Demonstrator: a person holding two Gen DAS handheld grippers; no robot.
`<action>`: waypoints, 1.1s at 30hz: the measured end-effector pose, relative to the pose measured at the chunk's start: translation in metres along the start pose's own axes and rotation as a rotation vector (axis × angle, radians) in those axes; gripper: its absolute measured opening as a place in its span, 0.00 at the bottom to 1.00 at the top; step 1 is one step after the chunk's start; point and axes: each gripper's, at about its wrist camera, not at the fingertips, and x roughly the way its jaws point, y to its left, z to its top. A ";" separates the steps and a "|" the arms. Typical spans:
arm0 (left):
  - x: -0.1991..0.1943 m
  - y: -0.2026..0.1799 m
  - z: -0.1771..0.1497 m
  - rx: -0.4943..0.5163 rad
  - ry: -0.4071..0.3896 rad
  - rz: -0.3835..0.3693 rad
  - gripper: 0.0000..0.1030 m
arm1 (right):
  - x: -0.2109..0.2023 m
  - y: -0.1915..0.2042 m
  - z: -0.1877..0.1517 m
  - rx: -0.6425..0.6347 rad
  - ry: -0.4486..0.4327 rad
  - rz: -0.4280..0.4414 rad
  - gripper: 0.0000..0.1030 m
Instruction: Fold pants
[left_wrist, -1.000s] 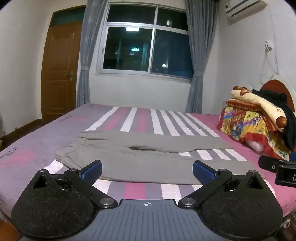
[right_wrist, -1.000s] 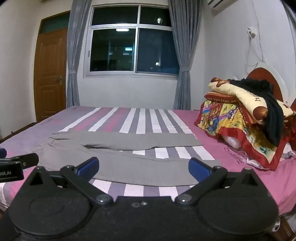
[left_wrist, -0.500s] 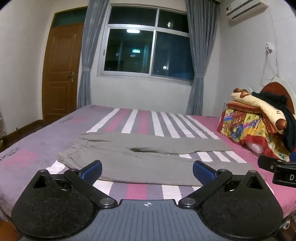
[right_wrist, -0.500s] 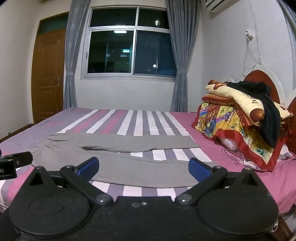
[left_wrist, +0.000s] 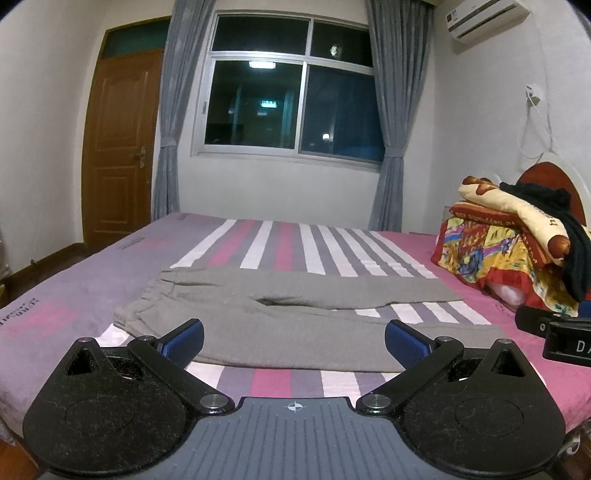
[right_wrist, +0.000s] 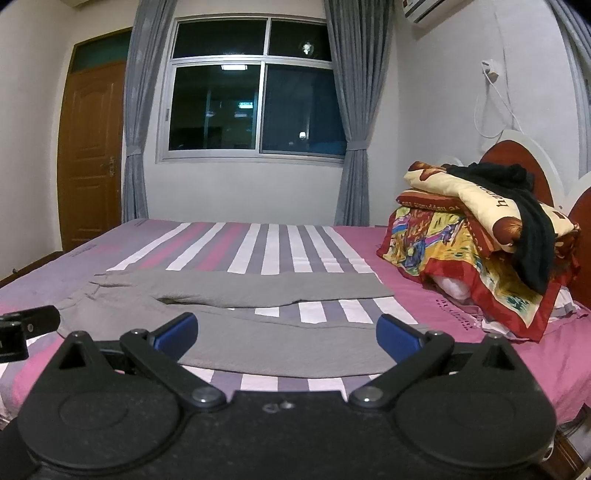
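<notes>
Both claws, left (left_wrist: 293, 341) and right (right_wrist: 287, 338), wide apart above flat pants (left_wrist: 295, 314).

Both cameras sit low at the near edge of the bed (left_wrist: 74, 280), each looking forward between the open blue fingers of its own claw toward the window (left_wrist: 291, 107) on the far wall. The left claw (left_wrist: 293, 338) stands further left, the right claw (right_wrist: 286, 334) further right, so each catches the other's black body at its frame edge. Both share the grey pants (left_wrist: 295, 314), the window and the bedding pile (right_wrist: 476, 236) at the headboard.
</notes>
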 end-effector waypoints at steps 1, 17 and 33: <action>0.001 -0.001 -0.002 0.001 -0.001 0.001 1.00 | 0.000 -0.001 0.000 0.003 -0.001 0.002 1.00; 0.004 -0.005 -0.002 0.009 -0.006 0.001 1.00 | 0.000 -0.001 0.003 0.005 -0.007 0.000 1.00; 0.004 -0.006 -0.001 0.012 -0.008 0.000 1.00 | -0.004 0.002 0.002 0.006 -0.011 -0.001 1.00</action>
